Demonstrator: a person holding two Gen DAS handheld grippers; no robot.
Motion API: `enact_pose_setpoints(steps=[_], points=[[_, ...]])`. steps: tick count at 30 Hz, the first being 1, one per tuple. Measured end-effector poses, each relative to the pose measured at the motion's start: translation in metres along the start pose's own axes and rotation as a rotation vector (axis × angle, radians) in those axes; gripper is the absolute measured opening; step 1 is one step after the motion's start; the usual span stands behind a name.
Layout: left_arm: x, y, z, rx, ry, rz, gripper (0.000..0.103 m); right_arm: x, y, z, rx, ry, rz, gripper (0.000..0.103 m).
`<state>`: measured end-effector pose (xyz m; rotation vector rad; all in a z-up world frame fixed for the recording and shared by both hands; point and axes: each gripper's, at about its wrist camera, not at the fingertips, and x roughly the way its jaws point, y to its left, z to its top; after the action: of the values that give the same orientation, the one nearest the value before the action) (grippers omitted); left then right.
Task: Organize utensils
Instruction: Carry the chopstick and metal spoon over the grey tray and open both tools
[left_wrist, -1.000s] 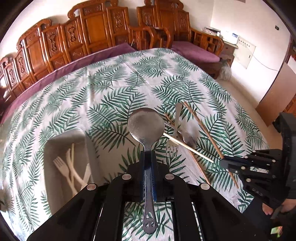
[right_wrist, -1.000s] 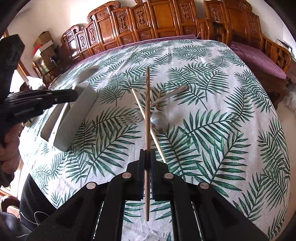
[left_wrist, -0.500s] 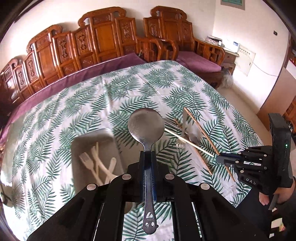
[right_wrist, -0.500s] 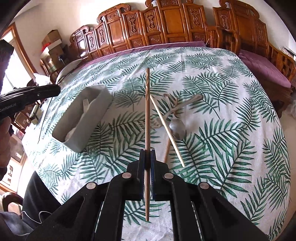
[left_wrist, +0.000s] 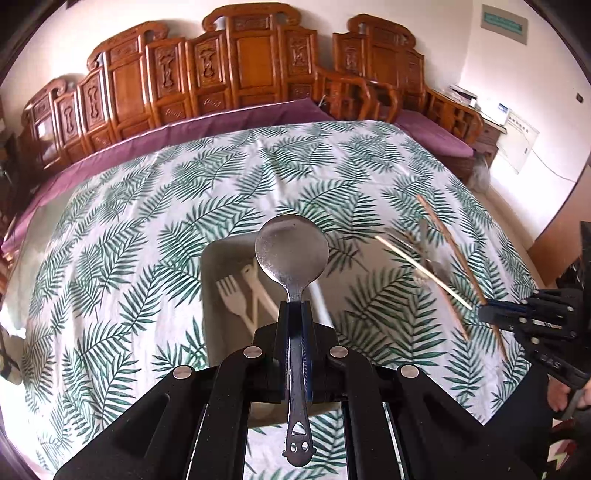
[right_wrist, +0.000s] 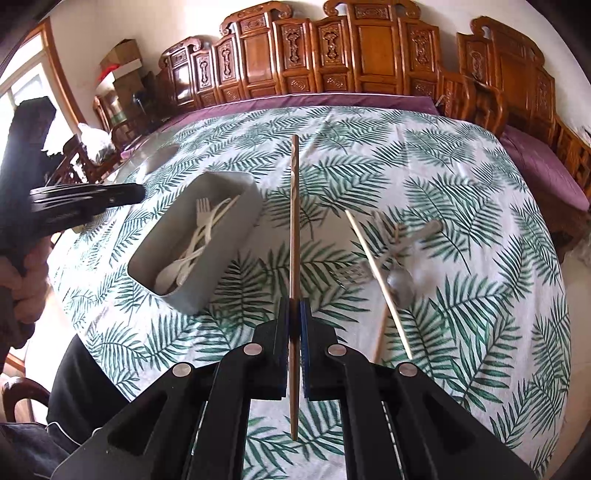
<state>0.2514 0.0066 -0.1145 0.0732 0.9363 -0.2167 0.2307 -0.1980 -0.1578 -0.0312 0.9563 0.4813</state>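
My left gripper (left_wrist: 295, 308) is shut on the handle of a metal spoon (left_wrist: 291, 254), whose bowl hangs over the grey utensil box (left_wrist: 214, 314). White plastic forks (left_wrist: 232, 295) lie inside that box. My right gripper (right_wrist: 294, 306) is shut on a brown wooden chopstick (right_wrist: 294, 221), held above the cloth just right of the grey box (right_wrist: 221, 258). In the left wrist view the right gripper (left_wrist: 484, 314) shows at the right edge with its chopstick (left_wrist: 450, 240). On the cloth lie a pale chopstick (right_wrist: 376, 273), a metal fork (right_wrist: 351, 275) and a metal spoon (right_wrist: 400, 284).
A palm-leaf tablecloth (right_wrist: 461, 332) covers the table. Carved wooden chairs (right_wrist: 332, 48) with purple cushions stand along the far side. A person's hand (right_wrist: 26, 273) holds the left gripper (right_wrist: 85, 195) at the left edge of the right wrist view.
Both grippers have moved left with their utensils. The spoon's bowl now hangs over the grey box, and the held chopstick has come up beside the box, away from the pile.
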Motion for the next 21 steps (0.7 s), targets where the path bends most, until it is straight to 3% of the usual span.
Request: enact_pose_setpoints(steps=[21], points=[[0.04,0.049,-0.006,-0.094,0.015,-0.021,0.006,0.026,0.065,0.037,-0.094,0.03,0.008,0.007]])
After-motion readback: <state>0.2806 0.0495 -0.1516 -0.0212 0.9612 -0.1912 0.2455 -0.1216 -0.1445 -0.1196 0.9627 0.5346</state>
